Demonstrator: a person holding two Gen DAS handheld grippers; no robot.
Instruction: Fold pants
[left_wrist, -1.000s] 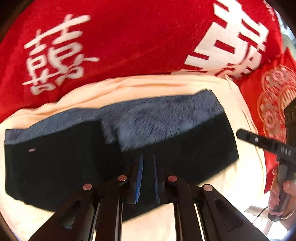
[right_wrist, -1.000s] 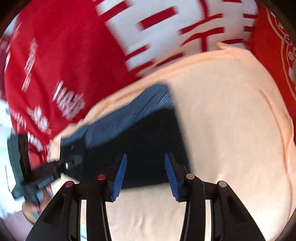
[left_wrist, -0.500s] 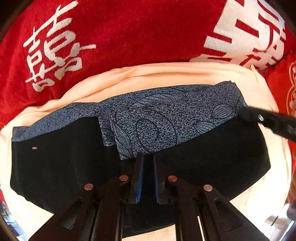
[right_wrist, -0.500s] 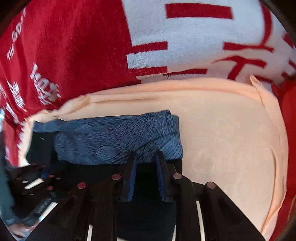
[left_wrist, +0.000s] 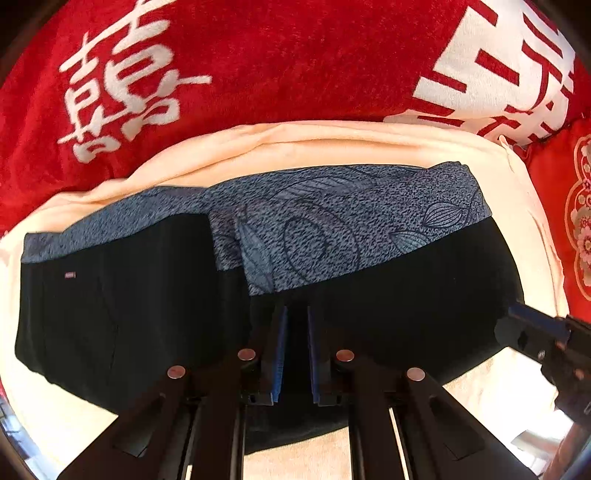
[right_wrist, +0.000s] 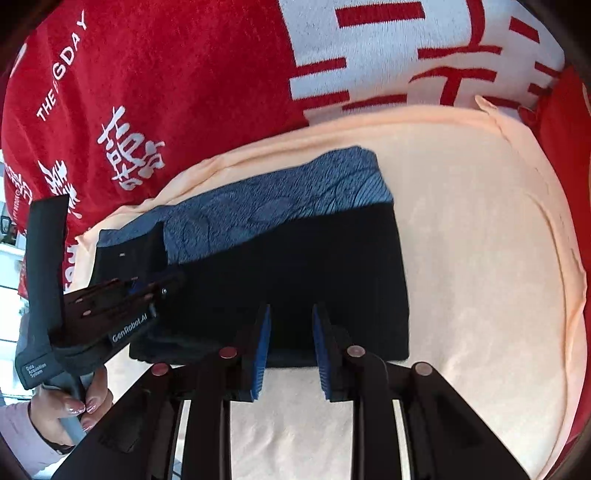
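- Over the near edge of the peach towel (right_wrist: 480, 258): right gripper (right_wrist: 290, 347) angled down at the pants (right_wrist: 295, 266), jaws opening, nothing between the blue pads.
- Beside it, left gripper (left_wrist: 295, 354) pointing straight down, pinched shut on the black fabric at mid-fold.
- Step in hand, by the look of it: setting a fold; next likely needs the right jaws on the near hem.
- Pants lying flat along the towel's far edge, black, grey patterned waistband (left_wrist: 351, 225) doubled over itself.
- Red blanket (left_wrist: 295, 55) beyond.
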